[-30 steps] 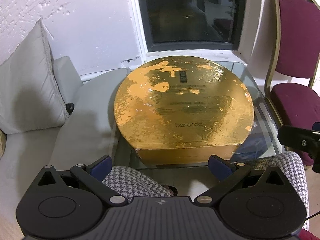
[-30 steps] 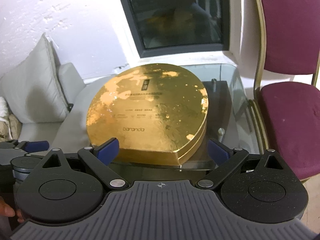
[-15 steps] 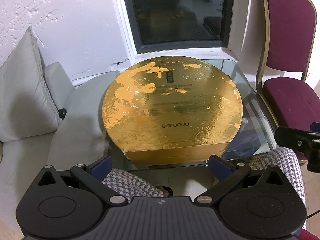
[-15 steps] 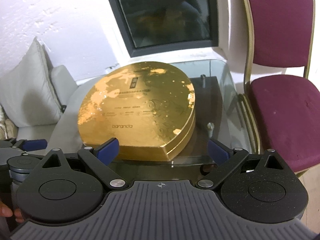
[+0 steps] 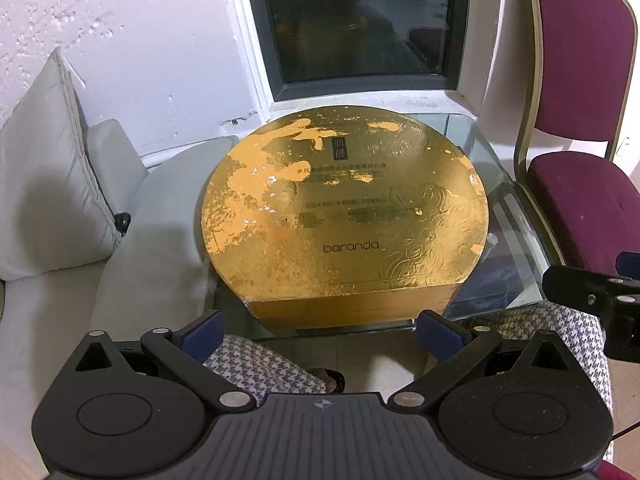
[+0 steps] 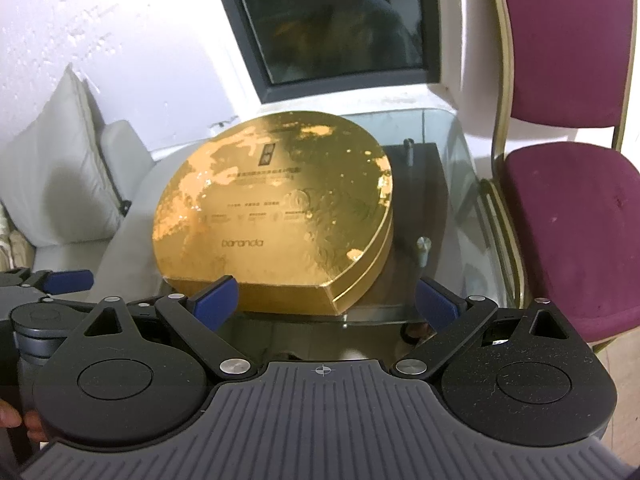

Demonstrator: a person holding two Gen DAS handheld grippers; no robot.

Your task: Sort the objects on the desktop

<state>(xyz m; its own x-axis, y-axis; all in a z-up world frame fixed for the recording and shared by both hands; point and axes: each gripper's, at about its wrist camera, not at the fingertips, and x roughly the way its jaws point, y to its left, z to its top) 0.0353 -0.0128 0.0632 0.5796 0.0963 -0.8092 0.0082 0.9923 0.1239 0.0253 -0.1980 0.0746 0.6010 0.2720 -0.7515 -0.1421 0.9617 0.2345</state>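
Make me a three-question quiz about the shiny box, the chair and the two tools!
1. Where does the gold box sit?
A. on the glass table
B. on the chair
C. on the pillow

2. What colour is the chair seat?
A. green
B. dark red
C. blue

3. How are the left tool and right tool?
A. both clamped on the box
B. one holding a cup
C. both open, holding nothing

Answers: 1 A, glass shows around the box; 2 B, the cushion is dark red; 3 C, the fingers stand wide apart, short of the box.

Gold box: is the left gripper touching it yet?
No. In the left wrist view the left gripper is open and short of the gold box, its blue fingers holding nothing.
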